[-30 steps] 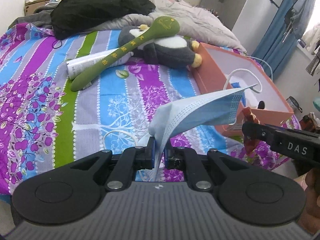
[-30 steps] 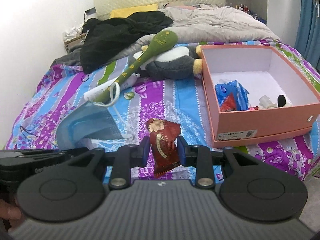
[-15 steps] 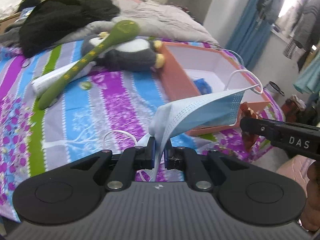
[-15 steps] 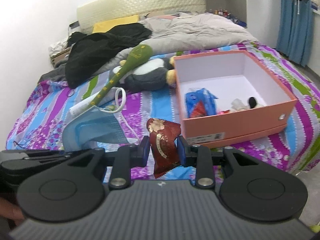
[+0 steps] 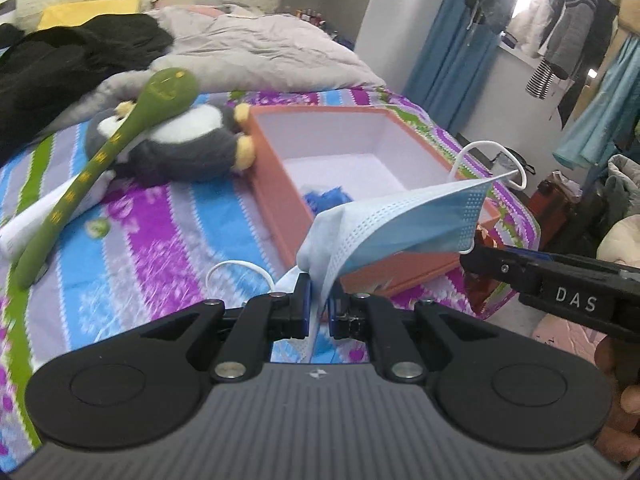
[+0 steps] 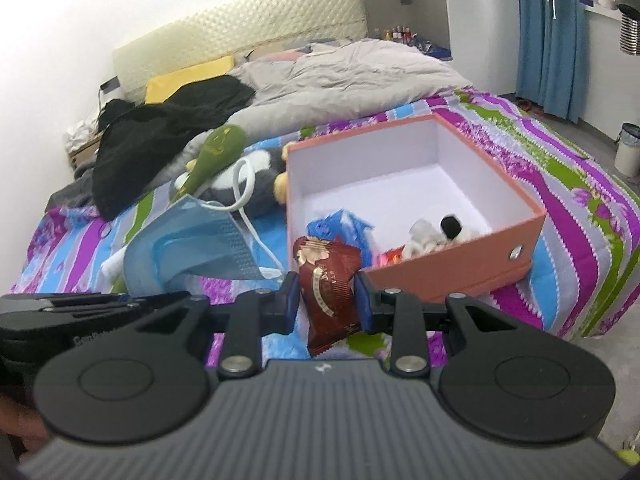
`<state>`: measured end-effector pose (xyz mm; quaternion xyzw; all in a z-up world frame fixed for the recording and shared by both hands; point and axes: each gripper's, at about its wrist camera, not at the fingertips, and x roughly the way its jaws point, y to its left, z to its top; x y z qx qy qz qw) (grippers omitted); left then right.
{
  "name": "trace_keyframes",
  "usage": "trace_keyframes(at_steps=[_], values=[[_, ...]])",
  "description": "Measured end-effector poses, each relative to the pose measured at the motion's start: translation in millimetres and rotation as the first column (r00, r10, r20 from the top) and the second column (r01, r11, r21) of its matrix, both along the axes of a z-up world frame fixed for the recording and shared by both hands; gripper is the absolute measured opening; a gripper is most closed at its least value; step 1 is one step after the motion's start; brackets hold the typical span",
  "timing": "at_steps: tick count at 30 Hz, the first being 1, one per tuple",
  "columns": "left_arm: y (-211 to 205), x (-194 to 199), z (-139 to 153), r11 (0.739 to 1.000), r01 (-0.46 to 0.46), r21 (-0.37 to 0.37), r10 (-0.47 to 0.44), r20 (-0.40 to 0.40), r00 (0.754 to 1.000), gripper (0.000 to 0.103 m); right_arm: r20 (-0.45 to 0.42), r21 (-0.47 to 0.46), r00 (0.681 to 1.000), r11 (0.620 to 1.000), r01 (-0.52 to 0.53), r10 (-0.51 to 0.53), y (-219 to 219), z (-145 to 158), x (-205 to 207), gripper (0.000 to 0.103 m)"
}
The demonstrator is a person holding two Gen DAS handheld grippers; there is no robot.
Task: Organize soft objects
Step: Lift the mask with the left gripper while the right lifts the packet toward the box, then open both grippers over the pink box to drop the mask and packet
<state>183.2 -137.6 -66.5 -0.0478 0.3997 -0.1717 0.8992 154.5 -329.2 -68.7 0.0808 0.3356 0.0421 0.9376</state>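
So, left tongs (image 5: pixel 319 304) were clenched on a blue surgical mask (image 5: pixel 396 220); mask stuck up and right from the pinch, one white ear loop (image 5: pixel 490 160) in the air over the box's near corner, the other loop (image 5: pixel 240 270) hanging low by the tongs; right tongs (image 6: pixel 326 300) were clenched on a dark red snack packet (image 6: pixel 328 284), held upright, just in front of the box's near-left corner; orange shoebox (image 6: pixel 452 264) sat open on the striped bedsheet (image 6: pixel 568 184), white inside, holding a blue crinkled wrapper (image 6: pixel 340 222) and some small white and black bits (image 6: pixel 438 232) I couldn't identify; plush penguin (image 5: pixel 188 144) lay touching the box's left wall, green long-handled massage hammer (image 5: pixel 108 152) resting across it; white tube (image 5: pixel 48 208) lay under the hammer handle; black clothing (image 6: pixel 160 136) and grey duvet (image 6: pixel 344 68) piled further up the bed.
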Motion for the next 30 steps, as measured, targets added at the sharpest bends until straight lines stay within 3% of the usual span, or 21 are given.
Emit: trace_keyframes(at_steps=[12, 16, 30], values=[[-49, 122, 3, 0.999, 0.034, -0.010, -0.035, -0.008, 0.999, 0.010, -0.018, 0.028, 0.999, 0.999, 0.047, -0.047, -46, -8, 103, 0.033], [-65, 169, -9, 0.999, 0.044, -0.014, -0.045, -0.050, 0.998, 0.010, -0.090, -0.007, 0.994, 0.998, 0.058, -0.058, -57, -25, 147, 0.033], [-110, 318, -78, 1.000, 0.016, -0.014, -0.018, -0.172, 0.985, 0.010, -0.289, 0.011, 0.955, 0.998, 0.066, -0.060, -89, -111, 279, 0.033]])
